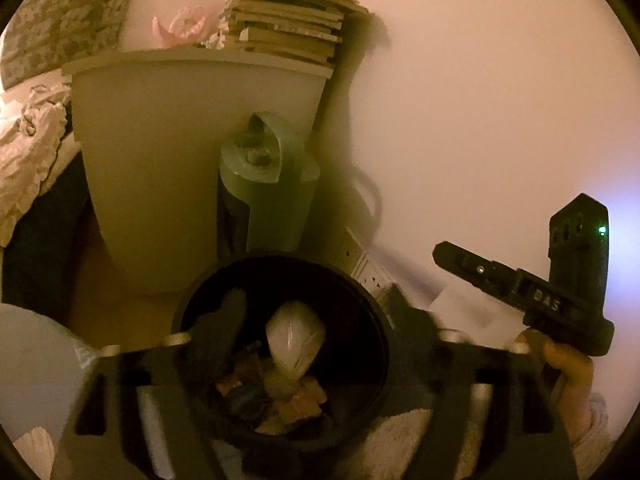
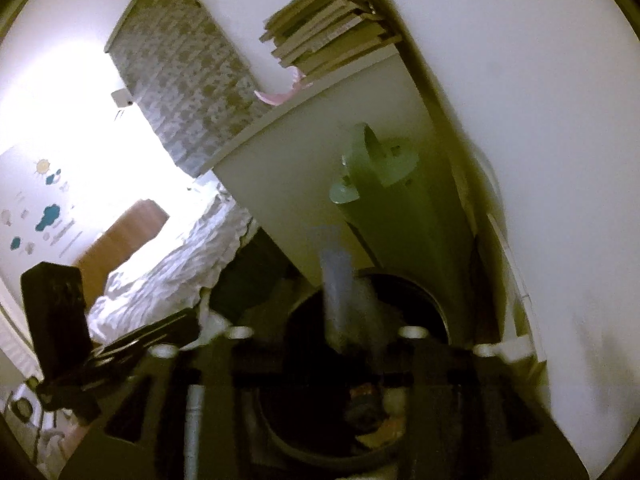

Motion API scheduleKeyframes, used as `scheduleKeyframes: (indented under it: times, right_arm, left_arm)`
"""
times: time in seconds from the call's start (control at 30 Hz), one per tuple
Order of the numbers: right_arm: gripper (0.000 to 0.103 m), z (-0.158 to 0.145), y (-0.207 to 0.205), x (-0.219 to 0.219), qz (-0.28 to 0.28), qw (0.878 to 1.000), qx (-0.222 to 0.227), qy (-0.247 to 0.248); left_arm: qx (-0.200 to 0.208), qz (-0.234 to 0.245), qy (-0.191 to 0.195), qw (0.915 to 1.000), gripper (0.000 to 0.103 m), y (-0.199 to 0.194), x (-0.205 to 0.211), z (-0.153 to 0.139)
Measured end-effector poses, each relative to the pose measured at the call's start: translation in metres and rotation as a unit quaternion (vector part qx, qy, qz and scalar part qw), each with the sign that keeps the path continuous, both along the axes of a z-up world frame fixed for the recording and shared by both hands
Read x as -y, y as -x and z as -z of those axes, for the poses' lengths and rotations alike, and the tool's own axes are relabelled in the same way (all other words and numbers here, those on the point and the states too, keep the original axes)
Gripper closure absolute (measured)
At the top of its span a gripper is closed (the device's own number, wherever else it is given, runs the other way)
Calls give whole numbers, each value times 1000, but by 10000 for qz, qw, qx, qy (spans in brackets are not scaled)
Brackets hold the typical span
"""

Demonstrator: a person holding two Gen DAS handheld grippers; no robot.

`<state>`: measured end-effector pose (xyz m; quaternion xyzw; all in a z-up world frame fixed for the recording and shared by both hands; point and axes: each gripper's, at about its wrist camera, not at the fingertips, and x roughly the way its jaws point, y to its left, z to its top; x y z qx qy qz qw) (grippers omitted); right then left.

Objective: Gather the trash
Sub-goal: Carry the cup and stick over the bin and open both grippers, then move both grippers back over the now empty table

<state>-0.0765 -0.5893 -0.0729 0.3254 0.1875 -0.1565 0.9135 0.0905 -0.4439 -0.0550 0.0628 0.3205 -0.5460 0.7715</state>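
Observation:
A black round trash bin [image 1: 372,312] stands on the floor below both grippers; it also shows in the right wrist view [image 2: 432,300]. It holds wrappers and a crumpled white piece [image 1: 294,340]. My left gripper [image 1: 316,328] is open, its fingers spread over the bin mouth, empty. My right gripper [image 2: 326,332] is open above the bin. A blurred bluish-white piece of trash [image 2: 340,292] is between its fingers, apparently falling. The right gripper's body [image 1: 560,276] shows in the left wrist view, held by a hand.
A white bedside table [image 1: 192,160] stands behind the bin with a stack of books [image 1: 288,28] on top. A green fan-like appliance [image 1: 268,184] leans beside it. A white wall is to the right, a bed [image 2: 172,264] to the left.

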Motion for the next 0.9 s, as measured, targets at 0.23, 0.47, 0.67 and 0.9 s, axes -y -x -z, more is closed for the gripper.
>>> scheduleKeyframes:
  times: [0.23,0.47,0.67,0.9]
  right_arm:
    - [40,0,1,-5,3,10000,-20,-19]
    - [33,-19,-12,-42,-439,9990,82,86]
    - [26,-39,-34,-103,-1143,9931,199,191]
    - [21,-64,-70,-199,-2182,9744,237,486]
  left_arm:
    - [193,-170,-46,9997,13,10,-17,-15]
    - [579,-1291,-566,9883,5,19,-69,-39]
    - [559,-2510,-769,9633,5,27,-153,-56]
    - [682,-3900,-797,9148,5,42,-254,-74]
